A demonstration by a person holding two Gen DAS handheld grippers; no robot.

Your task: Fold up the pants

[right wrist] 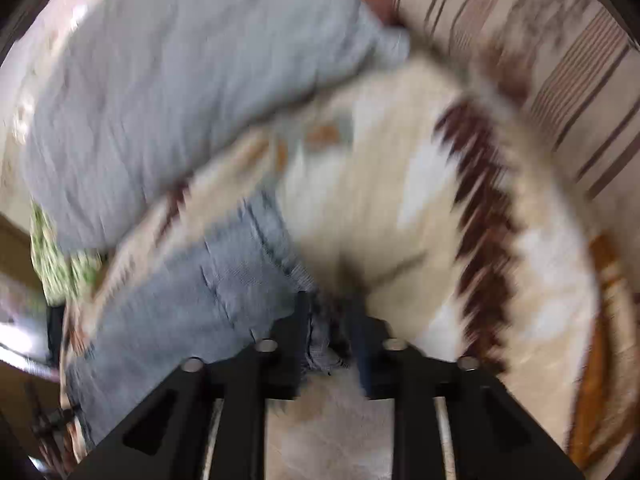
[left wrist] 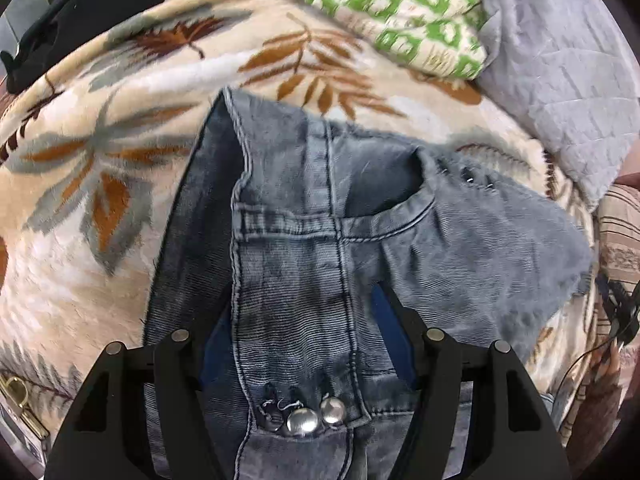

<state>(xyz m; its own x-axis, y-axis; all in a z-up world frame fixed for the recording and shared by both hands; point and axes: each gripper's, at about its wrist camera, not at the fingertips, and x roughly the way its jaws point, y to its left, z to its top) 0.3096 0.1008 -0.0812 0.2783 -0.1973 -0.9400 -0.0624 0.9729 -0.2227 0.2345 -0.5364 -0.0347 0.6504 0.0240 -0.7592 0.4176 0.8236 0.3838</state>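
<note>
While my left tool [left wrist: 304, 312] stands wide astride the waistband of the jeans [left wrist: 320, 216], pinning them to the leaf-patterned blanket [left wrist: 120, 168], my right tool [right wrist: 329, 312] is pinched narrow on a denim edge. That grip looks meant for drawing the cloth over into a fold.

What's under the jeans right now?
The leaf-print blanket lies under the jeans, showing all round them. Whatever sits beneath the denim itself is covered.
</note>
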